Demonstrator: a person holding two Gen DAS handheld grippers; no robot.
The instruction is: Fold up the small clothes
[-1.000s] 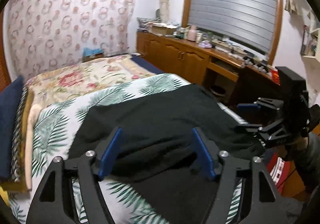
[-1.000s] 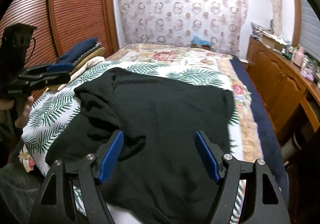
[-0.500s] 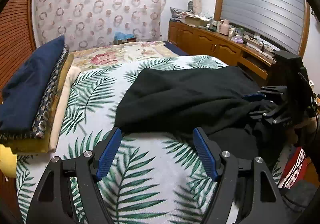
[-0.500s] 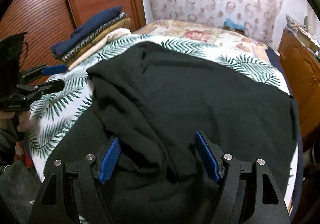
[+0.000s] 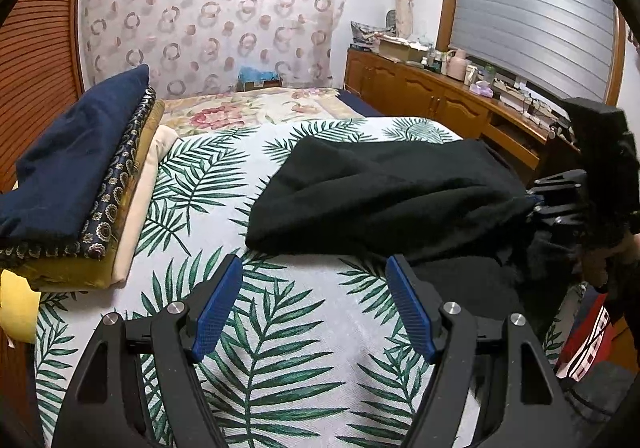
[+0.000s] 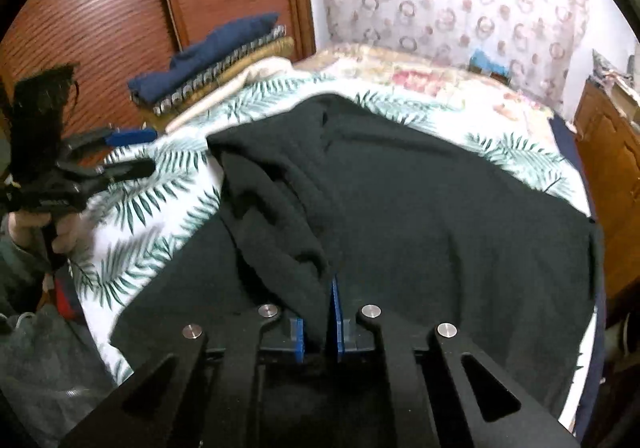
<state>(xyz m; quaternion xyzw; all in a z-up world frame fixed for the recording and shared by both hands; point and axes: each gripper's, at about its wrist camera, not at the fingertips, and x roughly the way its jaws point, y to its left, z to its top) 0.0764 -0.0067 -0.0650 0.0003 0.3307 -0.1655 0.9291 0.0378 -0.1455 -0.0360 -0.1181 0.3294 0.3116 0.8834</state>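
- Black garment [image 6: 420, 216] lay spread but rumpled on the bed [image 5: 280, 328], over the palm-leaf cover, its near edge hanging off the bed's front.
- Right gripper [image 6: 320, 312] was closing its jaws, a bunched fold of the garment's near edge between the blue pads; frames showed the pads pinching cloth.
- Left gripper [image 5: 314, 308] stood released, jaws wide, nothing between them; it hovered over bare cover, beside the garment's left edge, not touching.
- In the left view the right gripper [image 5: 560, 200] sat at the garment's right end, cloth bunched against it.
- Step in hand, as I judged: taking first grip before straightening or folding; no fold made yet, task at its start.
- Next move likely called for the left gripper to reach the garment's near-left edge and clamp it, so both ends could be lifted and laid flat. Risk: grabbing several layers at the rumple.
- Containers: none in use. A stack of folded textiles [image 5: 76, 184] sat at the bed's left side, well apart from the garment.
- A cabinet [image 5: 420, 96] with clutter stood along the right wall.
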